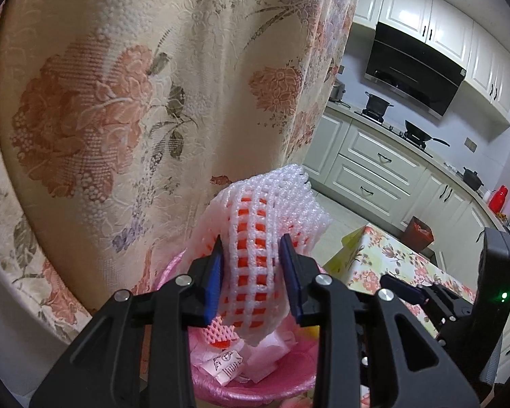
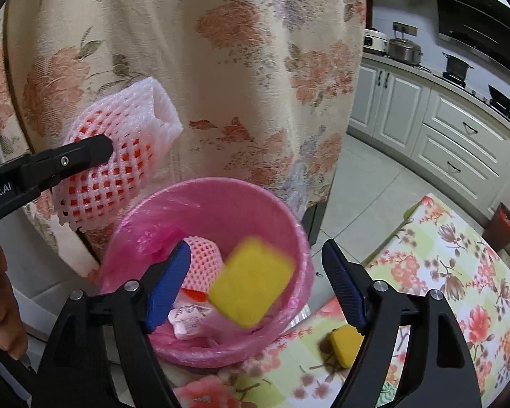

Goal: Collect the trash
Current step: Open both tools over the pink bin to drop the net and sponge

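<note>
My left gripper [image 1: 253,272] is shut on a white foam fruit net [image 1: 268,238] with orange showing through it, held above the pink-lined bin [image 1: 255,382]. The right wrist view shows the net [image 2: 119,156] up and left of the bin [image 2: 255,200]. My right gripper [image 2: 256,282] is open over the bin's near rim. A blurred yellow square piece [image 2: 251,280] is in the air between its fingers, over the bin. Inside the bin lie a pink foam net [image 2: 202,261] and paper wrappers [image 2: 187,319].
A second yellow piece [image 2: 345,341] lies on the floral tablecloth [image 2: 459,289] beside the bin. A flowered chair cover [image 2: 221,68] hangs right behind the bin. Kitchen cabinets [image 1: 374,156] and a small bin with a red liner [image 1: 420,233] stand farther back.
</note>
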### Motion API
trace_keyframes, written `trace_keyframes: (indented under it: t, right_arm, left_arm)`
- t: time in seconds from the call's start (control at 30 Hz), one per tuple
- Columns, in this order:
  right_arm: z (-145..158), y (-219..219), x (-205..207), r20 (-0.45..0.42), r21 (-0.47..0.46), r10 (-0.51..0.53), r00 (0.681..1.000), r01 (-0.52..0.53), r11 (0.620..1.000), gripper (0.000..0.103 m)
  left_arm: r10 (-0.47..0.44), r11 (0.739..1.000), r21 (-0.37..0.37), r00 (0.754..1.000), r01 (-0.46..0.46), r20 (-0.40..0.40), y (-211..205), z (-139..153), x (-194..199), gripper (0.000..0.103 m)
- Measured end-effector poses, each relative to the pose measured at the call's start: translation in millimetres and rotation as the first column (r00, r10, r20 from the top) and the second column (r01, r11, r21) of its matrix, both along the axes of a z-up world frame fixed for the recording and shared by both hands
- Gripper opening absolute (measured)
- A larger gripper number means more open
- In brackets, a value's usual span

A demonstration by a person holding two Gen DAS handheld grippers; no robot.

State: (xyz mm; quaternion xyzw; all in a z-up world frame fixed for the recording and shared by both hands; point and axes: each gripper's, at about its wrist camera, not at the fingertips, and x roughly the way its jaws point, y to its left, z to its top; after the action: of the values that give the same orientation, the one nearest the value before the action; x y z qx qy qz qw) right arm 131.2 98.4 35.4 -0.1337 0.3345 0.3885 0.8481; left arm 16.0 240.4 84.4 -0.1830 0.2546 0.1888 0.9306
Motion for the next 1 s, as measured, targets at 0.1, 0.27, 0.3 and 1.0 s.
trace_keyframes:
  t: [0.1, 0.27, 0.3, 1.0]
  right_arm:
    - [0, -9, 7, -0.006, 0.004, -0.020, 1.000, 0.020, 1.000, 0.075]
    - [1, -31, 12, -0.002, 0.017, -0.064, 0.998, 0.064, 0.998, 0.075]
    - [1, -37, 13, 0.000, 0.018, -0.075, 0.997, 0.075, 0.997, 0.076]
    - [-22, -170, 17, -0.039, -0.009, -0.298, 0.954, 0.298, 0.954, 0.076]
  left_arm:
    - [-0.005, 1.000, -0.003, 1.000, 0.005, -0.009, -2, -3, 6, 0.033]
    - [-0.019, 1.000, -0.008, 1.000, 0.019, -0.012, -3, -6, 21, 0.050]
    - [-0.025, 1.000, -0.011, 1.000, 0.025, -0.012, -4, -7, 24, 0.054]
    - [-0.088, 0.996, 0.000, 0.996, 0.088, -0.027, -37, -10, 17, 0.064]
